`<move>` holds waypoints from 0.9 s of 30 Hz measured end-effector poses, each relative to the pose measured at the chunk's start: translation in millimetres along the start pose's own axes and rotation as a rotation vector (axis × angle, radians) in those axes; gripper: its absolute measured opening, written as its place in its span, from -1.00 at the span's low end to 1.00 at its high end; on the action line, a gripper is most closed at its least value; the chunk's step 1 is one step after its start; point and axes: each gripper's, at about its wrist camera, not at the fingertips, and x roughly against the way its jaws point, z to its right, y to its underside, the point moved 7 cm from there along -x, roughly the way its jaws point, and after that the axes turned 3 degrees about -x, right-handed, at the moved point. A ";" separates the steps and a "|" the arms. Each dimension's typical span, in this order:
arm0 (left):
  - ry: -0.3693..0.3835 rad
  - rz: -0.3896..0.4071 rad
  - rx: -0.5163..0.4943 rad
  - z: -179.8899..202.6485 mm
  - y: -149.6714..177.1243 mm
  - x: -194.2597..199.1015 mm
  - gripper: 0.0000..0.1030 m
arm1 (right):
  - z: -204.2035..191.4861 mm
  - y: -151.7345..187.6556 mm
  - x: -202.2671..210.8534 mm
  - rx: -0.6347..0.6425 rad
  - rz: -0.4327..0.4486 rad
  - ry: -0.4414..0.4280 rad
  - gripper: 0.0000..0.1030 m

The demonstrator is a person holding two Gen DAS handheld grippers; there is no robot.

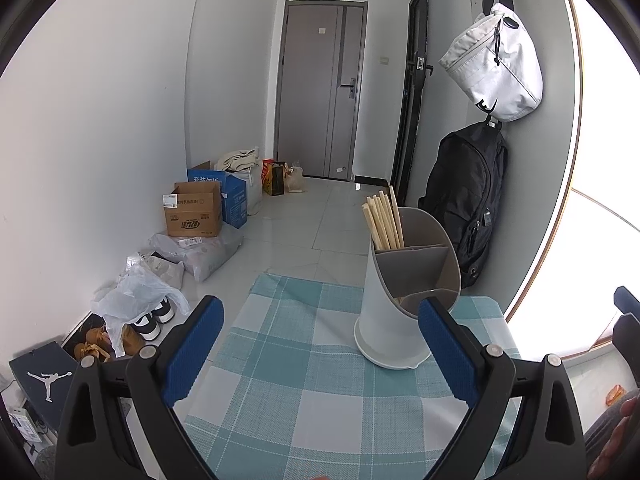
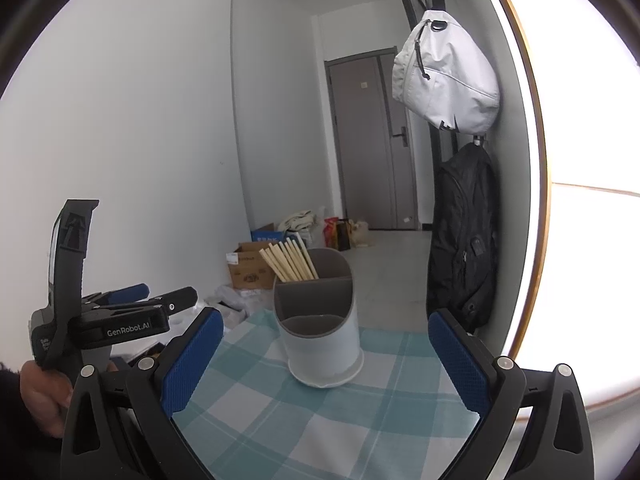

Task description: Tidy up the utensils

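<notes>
**Both grippers facing the utensil holder across a checked cloth**

Left wrist view: blue-padded fingers of the left gripper [image 1: 320, 360] are standing wide apart, gripping nothing. Beyond the right finger, the utensil holder [image 1: 400, 312] is standing upright on the checked tablecloth [image 1: 288, 380], chopsticks [image 1: 382, 222] leaning in its rear compartment. Cardboard boxes [image 1: 194, 212] are lining the wall; a white bag [image 1: 496, 64] and black backpack [image 1: 468, 200] are hanging right.

Right wrist view: the right gripper [image 2: 326, 360] is likewise spread wide and empty, the holder sitting ahead between its fingers, untouched. A hand [image 2: 40, 396] is holding the left gripper at left.
</notes>
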 end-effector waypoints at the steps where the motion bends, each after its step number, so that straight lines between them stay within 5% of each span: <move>1: 0.000 -0.001 0.000 0.3 0.1 0.0 0.85 | 0.0 0.1 -0.1 0.000 0.000 0.000 1.00; 27: -0.010 -0.002 -0.021 -0.4 1.9 0.9 0.85 | 1.0 1.4 -2.0 0.012 -0.009 0.007 1.00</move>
